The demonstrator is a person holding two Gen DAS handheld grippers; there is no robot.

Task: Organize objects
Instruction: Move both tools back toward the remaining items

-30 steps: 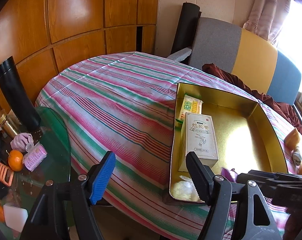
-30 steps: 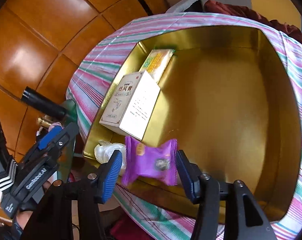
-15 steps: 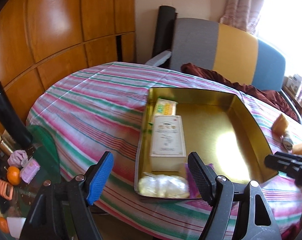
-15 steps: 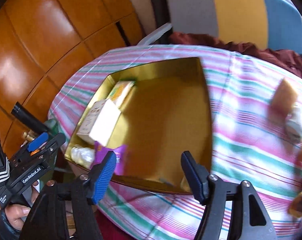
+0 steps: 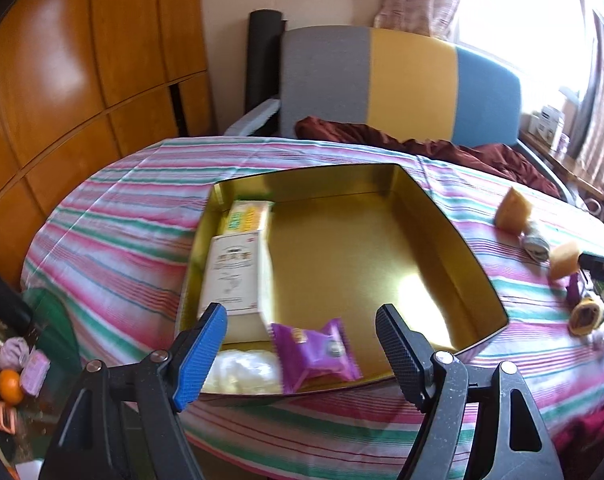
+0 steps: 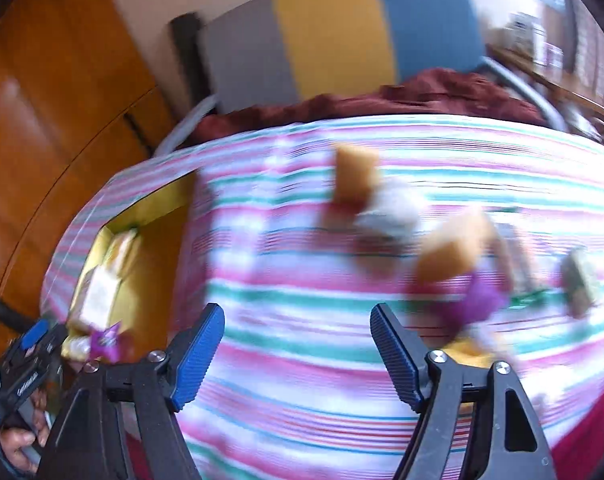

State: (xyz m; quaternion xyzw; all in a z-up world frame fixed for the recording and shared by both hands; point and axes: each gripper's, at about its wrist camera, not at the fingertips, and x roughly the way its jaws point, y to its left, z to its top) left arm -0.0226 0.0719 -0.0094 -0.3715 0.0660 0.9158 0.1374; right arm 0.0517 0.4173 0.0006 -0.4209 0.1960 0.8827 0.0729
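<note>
Snacks, tan cake blocks [image 6: 454, 248] and a purple packet [image 6: 480, 300] right of the gold metal tray [image 5: 478, 264], risk a blurred mis-grab as the right tongs [image 6: 296, 354] are opening, empty; left tongs [image 5: 302, 350] gape empty.

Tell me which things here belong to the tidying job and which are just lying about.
Part of the job:
- gold tin tray
- white box, yellow packet, purple snack packet, clear bag, all in the tray
- orange cakes and other small snacks loose on the striped cloth

Just lying about:
- orange fruit on the side table
- striped chair
- maroon cloth
</note>
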